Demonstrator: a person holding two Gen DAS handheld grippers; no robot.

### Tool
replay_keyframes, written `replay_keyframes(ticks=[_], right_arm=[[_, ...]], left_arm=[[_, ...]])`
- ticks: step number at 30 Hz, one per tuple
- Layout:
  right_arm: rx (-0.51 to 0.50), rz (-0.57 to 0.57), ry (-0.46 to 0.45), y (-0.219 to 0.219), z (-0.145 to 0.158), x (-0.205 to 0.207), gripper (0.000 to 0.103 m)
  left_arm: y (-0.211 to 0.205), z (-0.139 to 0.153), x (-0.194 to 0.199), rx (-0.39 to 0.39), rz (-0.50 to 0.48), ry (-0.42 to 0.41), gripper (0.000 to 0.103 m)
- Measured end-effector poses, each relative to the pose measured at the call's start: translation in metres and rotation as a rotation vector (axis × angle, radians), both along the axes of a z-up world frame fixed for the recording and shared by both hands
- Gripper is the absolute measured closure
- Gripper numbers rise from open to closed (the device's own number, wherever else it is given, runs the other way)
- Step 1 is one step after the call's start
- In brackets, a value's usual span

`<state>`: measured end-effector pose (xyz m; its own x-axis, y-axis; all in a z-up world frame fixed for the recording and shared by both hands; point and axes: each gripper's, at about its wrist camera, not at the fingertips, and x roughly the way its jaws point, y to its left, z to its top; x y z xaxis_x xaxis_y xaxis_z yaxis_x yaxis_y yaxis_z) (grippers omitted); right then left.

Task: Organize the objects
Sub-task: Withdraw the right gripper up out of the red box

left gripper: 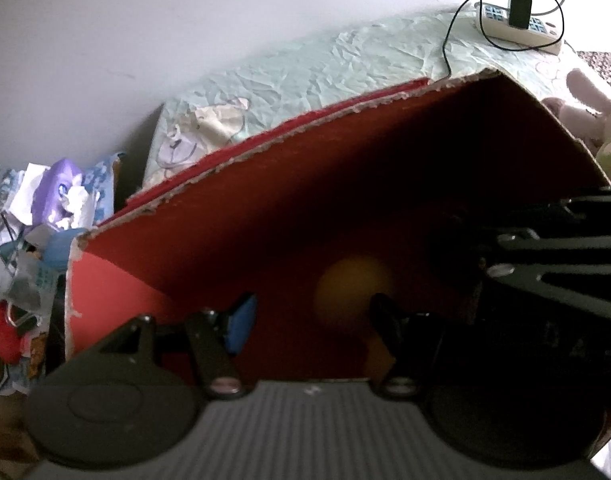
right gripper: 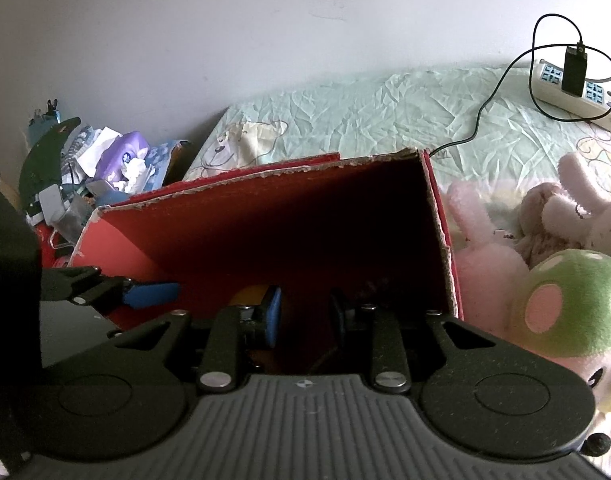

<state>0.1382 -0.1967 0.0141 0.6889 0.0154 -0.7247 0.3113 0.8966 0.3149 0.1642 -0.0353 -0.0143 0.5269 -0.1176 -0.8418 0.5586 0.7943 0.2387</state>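
While both grippers reach down into the red cardboard box (right gripper: pixel 265 220), its torn, ragged rim fences them on every side: a tall back wall, a side wall on the right in the right wrist view, and a lower pale-lit corner on the left. The left gripper (left gripper: pixel 309 320) stands with its jaws apart, a blue pad (left gripper: pixel 239 326) on one finger and a dark finger opposite, and a blurred yellow ball (left gripper: pixel 351 290) lies on the box floor between and just beyond them; no pad presses on it. The right gripper (right gripper: pixel 305 312) has its jaws narrower, with a gap showing between the pads and nothing clamped there; a sliver of the same yellow ball (right gripper: pixel 251 294) peeps out behind its blue pad. Its frame fills the right side of the left wrist view, so the two tools stand close together inside the box with little open room between them.

Outside the box, plush toys lie against its right wall, a green-capped mushroom plush (right gripper: pixel 569 304) nearest. A power strip (right gripper: pixel 573 88) with a black charger sits well apart on the crumpled green sheet (right gripper: pixel 365 112). A heap of wrappers and packets (right gripper: pixel 105 164) crowds the left corner.

The box's deep interior is dark, and its floor is hard to make out.
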Motion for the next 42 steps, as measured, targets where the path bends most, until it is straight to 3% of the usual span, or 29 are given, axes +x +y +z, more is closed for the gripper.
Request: replay_keyframes(ticks=[14,28,42], right_arm=[[0.027,0.008,-0.045,0.0,0.015,-0.02,0.073],[0.031,0.038,-0.11,0.013,0.035,-0.052,0.073],[0.034,0.072,-0.142,0.025,0.043,-0.089,0.072]], left_arm=[[0.004,0.015,-0.018,-0.001,0.044,-0.045,0.034],[0.02,0.049,-0.056,-0.031,0.088,-0.121,0.028],[0.033,0.065,-0.098,-0.068,0.118,-0.115,0.026]])
